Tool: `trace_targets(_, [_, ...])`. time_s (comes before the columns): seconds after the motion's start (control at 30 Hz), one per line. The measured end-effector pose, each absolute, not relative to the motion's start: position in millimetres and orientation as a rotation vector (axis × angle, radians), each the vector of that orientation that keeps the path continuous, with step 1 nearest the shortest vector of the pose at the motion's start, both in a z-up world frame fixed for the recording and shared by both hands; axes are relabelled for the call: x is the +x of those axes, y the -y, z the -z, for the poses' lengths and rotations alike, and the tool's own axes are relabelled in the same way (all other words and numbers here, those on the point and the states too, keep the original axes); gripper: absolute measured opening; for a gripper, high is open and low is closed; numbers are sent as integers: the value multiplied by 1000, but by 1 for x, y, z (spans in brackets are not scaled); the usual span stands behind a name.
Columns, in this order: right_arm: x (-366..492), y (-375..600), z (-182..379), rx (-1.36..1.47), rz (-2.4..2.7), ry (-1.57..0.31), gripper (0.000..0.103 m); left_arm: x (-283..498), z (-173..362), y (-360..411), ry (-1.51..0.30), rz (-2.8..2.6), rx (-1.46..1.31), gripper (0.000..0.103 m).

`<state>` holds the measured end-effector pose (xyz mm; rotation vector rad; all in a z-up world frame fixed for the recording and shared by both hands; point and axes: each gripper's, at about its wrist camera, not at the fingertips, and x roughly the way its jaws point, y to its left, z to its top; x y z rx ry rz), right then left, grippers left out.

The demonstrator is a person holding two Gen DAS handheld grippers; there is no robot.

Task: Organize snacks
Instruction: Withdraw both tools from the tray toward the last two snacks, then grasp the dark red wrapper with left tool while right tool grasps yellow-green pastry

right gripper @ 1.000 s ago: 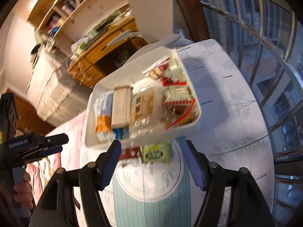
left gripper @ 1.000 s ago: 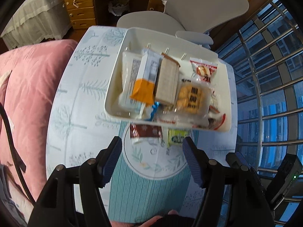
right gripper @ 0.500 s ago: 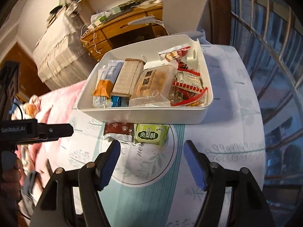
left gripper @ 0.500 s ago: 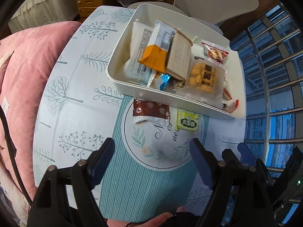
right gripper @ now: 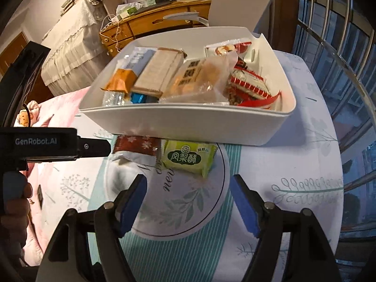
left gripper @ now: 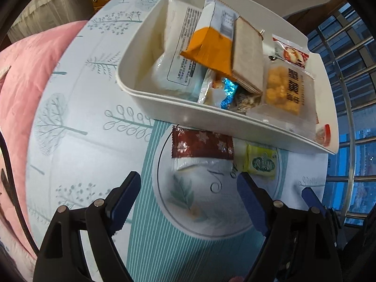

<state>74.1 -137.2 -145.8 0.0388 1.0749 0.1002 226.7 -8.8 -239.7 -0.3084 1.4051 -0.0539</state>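
A white bin (left gripper: 188,115) (right gripper: 188,127) holds several snack packets on the round table. Two packets lie on the table just in front of it: a dark red snowflake packet (left gripper: 202,144) (right gripper: 138,144) and a yellow-green pineapple cake packet (left gripper: 260,163) (right gripper: 188,158). My left gripper (left gripper: 189,188) is open and empty, a short way in front of the red packet. My right gripper (right gripper: 188,185) is open and empty, just in front of the green packet. The left gripper's body (right gripper: 47,143) shows at the left of the right wrist view.
The table wears a white and teal tree-print cloth (left gripper: 82,122). A pink quilt (left gripper: 21,75) lies to the left. A white chair (right gripper: 242,2) and wooden desk (right gripper: 164,21) stand behind the bin. A window with metal bars (right gripper: 340,47) is on the right.
Both grippers have dropped lower and moved closer to the two packets in front of the bin. Both stay open. The packets and bin have not moved.
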Motion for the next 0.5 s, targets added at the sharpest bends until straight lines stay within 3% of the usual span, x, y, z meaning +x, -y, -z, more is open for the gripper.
trace_targets(0.5, [87, 117, 184, -73, -60, -976, 83, 254, 289, 15, -1448, 40, -287, 83])
